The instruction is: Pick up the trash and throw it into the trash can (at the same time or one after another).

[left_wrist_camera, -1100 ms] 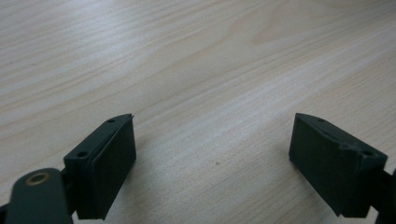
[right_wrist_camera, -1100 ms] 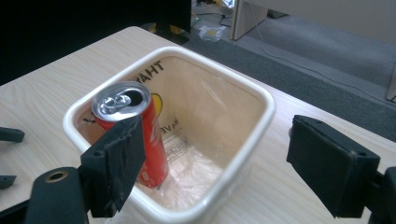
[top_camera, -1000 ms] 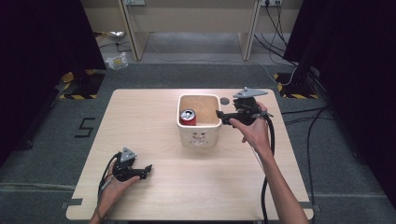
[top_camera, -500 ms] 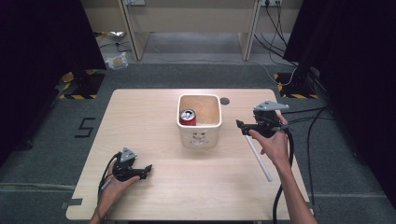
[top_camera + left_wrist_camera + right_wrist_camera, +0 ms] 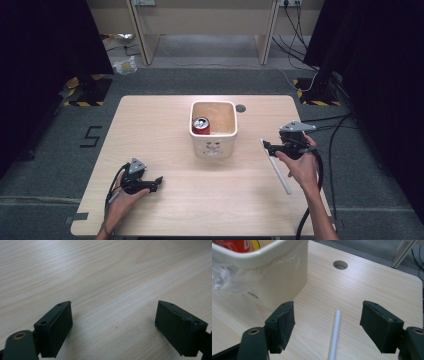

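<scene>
**Right gripper lines up on the white stick beside the bin**

High view: a cream square bin [image 5: 214, 131] stands mid-worktop [image 5: 150, 130] with a red can [image 5: 201, 125] inside it. To its right a thin white stick [image 5: 276, 168] lies flat on the wood, running from near the bin's side toward the person's edge. The right gripper [image 5: 266, 146] hovers at the stick's far end, low over the board. The left gripper [image 5: 156, 181] rests near the front left corner, well apart from all of it.

Left gripper view: the jaws stand wide apart over bare wood grain, with nothing between them.

Right gripper view: the jaws are spread, and the stick's [image 5: 334, 333] rounded tip lies on the board between them, touching neither. The bin's wall [image 5: 284, 277] rises close by on one side, with a clear plastic liner creased against it. A round cable hole [image 5: 340, 264] sits farther off.

The stick looks light, stiff and smooth, likely a plastic tube or rod, so it may roll or skid when nudged. Being so thin and flat on the wood, it probably wants the jaws set square across it, tips right down at the surface. A grip somewhat back from the tip should tip less than one at the very end.
</scene>
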{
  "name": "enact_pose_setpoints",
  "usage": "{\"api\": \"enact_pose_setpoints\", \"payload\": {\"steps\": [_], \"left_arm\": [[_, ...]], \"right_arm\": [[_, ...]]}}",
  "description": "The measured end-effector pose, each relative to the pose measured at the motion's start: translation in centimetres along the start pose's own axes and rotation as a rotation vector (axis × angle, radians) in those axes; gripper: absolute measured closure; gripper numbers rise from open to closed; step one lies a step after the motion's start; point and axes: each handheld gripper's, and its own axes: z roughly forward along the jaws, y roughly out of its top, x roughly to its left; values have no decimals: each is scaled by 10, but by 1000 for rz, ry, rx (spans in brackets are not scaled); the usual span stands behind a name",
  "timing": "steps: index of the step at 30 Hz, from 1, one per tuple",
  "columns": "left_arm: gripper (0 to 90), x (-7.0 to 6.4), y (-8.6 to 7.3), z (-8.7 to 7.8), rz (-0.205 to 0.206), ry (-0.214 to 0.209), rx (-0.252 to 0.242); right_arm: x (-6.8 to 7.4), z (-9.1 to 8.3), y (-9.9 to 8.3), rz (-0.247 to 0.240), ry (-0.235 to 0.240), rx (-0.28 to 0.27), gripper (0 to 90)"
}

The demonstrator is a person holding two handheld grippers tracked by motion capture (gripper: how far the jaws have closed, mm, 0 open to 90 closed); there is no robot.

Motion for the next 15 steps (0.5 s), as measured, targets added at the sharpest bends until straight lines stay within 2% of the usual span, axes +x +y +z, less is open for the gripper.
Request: {"api": "enact_pose_setpoints", "payload": {"steps": [1,7,15], "left_arm": [[136,0,0,0,0,1,-1],[136,0,0,0,0,0,0],[136,0,0,0,0,1,-1]], "right_arm": [[0,0,-1,1,-10,0,282],[-1,5,-11,6,2,26,300],[-6,14,-37,42,-5,67,309]]}}
